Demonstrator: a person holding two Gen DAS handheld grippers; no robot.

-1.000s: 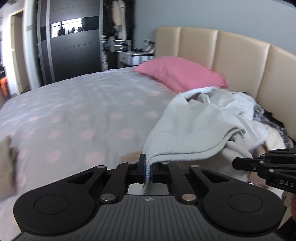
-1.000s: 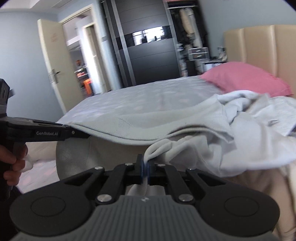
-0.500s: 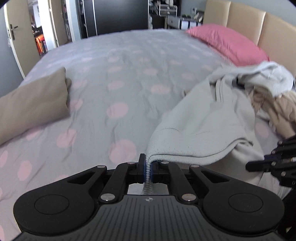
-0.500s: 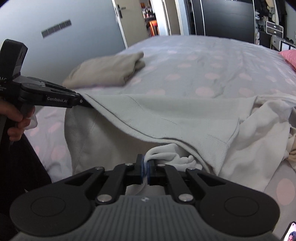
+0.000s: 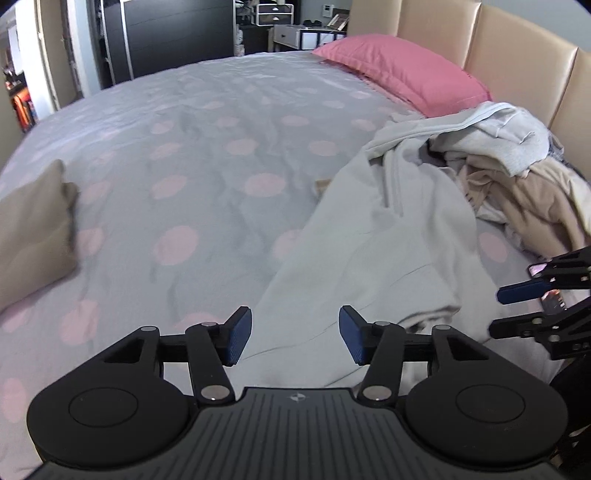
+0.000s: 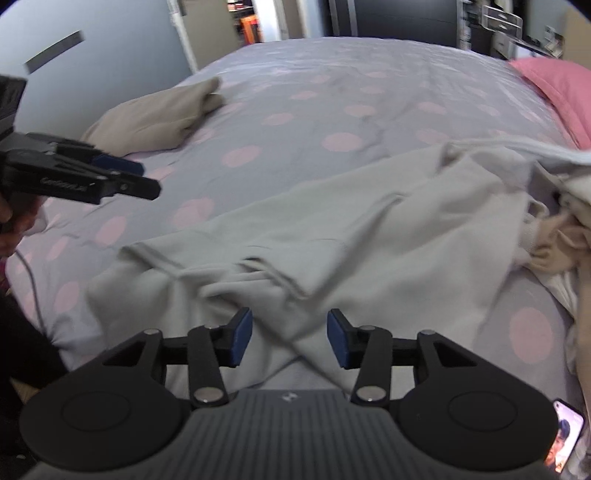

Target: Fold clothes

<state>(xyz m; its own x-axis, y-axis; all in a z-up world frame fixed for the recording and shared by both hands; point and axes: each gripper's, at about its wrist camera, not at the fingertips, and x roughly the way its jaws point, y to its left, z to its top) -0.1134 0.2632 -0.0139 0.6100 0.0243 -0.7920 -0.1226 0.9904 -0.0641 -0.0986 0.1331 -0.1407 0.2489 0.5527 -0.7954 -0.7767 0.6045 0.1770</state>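
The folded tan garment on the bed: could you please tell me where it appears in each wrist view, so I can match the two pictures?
Left wrist view: the folded tan garment lies at the far left edge, on the spotted bedspread.
Right wrist view: it lies upper left, beyond the left hand-held gripper.
Shared landmark: the pink pillow, upper right in both views.

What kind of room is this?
A bedroom, most likely: a big bed with a spotted cover, a pink pillow against a padded headboard, and a dark wardrobe behind.
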